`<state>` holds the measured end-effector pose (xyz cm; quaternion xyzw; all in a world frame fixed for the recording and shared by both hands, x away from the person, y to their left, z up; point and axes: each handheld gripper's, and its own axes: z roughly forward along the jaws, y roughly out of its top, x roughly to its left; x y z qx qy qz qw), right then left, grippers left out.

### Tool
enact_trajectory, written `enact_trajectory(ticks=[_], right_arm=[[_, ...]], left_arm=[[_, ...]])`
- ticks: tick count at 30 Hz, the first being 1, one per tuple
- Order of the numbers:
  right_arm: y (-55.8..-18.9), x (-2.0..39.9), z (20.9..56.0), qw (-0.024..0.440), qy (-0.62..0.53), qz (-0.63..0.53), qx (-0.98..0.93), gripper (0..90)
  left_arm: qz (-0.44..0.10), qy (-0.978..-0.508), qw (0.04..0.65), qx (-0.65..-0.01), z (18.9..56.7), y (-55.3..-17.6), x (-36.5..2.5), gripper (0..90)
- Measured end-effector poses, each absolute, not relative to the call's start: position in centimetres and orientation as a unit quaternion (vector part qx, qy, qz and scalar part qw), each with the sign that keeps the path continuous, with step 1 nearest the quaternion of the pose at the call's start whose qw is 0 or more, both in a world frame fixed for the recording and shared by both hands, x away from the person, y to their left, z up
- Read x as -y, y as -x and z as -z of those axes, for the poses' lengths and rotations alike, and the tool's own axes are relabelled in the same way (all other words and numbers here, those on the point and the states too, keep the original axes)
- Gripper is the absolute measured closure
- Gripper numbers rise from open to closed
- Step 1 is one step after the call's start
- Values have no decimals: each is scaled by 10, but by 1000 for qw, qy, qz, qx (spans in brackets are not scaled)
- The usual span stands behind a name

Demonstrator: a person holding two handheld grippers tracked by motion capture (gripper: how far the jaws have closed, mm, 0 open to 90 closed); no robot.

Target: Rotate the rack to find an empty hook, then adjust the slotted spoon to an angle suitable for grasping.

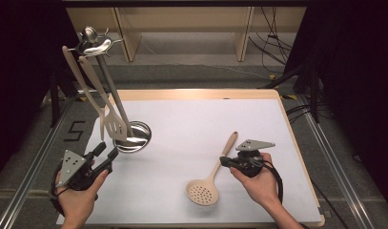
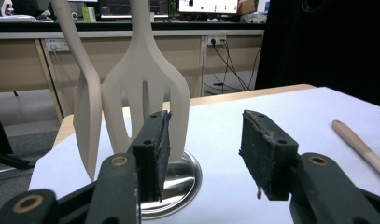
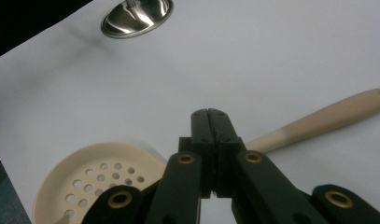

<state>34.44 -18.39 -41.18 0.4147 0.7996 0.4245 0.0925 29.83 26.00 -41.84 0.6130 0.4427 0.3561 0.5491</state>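
Note:
A metal utensil stand [image 1: 134, 137] rises at the table's left, its round base [image 2: 180, 179] on the white sheet. From its top hang a beige slotted turner [image 1: 115, 127] and a second beige spatula [image 1: 101, 121]. My left gripper [image 1: 107, 151] is just in front of the base, open, with nothing between its pads. In the left gripper view the slotted turner [image 2: 145, 88] hangs right behind the left pad [image 2: 152, 154]. A beige skimmer spoon [image 1: 203, 192] lies flat at the front right. My right gripper [image 1: 223, 162] is shut and empty beside its handle [image 3: 327, 116].
The white sheet [image 1: 191, 119] covers a wooden-edged table. The skimmer's perforated bowl [image 3: 92, 179] lies at the lower left of the right gripper view, and the stand's base [image 3: 137, 16] sits far off at the top. Cables run over the floor at the back right.

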Motion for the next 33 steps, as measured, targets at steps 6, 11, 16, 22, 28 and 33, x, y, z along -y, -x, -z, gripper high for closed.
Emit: enact_trajectory(ticks=[6, 11, 16, 22, 28, 33], right_arm=[[-345, 183, 412, 100, -402, -423, -806, 900], [-345, 176, 413, 85, -405, -427, -804, 900], [-347, 179, 413, 89, -404, -426, -804, 900], [-344, 179, 412, 85, -409, -430, -800, 900], [-346, 159, 412, 71, -405, -417, -811, 900], [-354, 138, 416, 50, -390, -374, -840, 900]], left_arm=[[-354, -614, 546, -446, 422, -295, -262, 508], [-353, -616, 544, -448, 422, -294, -262, 506], [-343, -612, 551, -453, 424, -297, -258, 507], [-343, -616, 551, -446, 424, -293, -256, 505], [-342, -618, 546, -452, 424, -292, -257, 502], [-338, -624, 540, -452, 427, -294, -256, 501]])
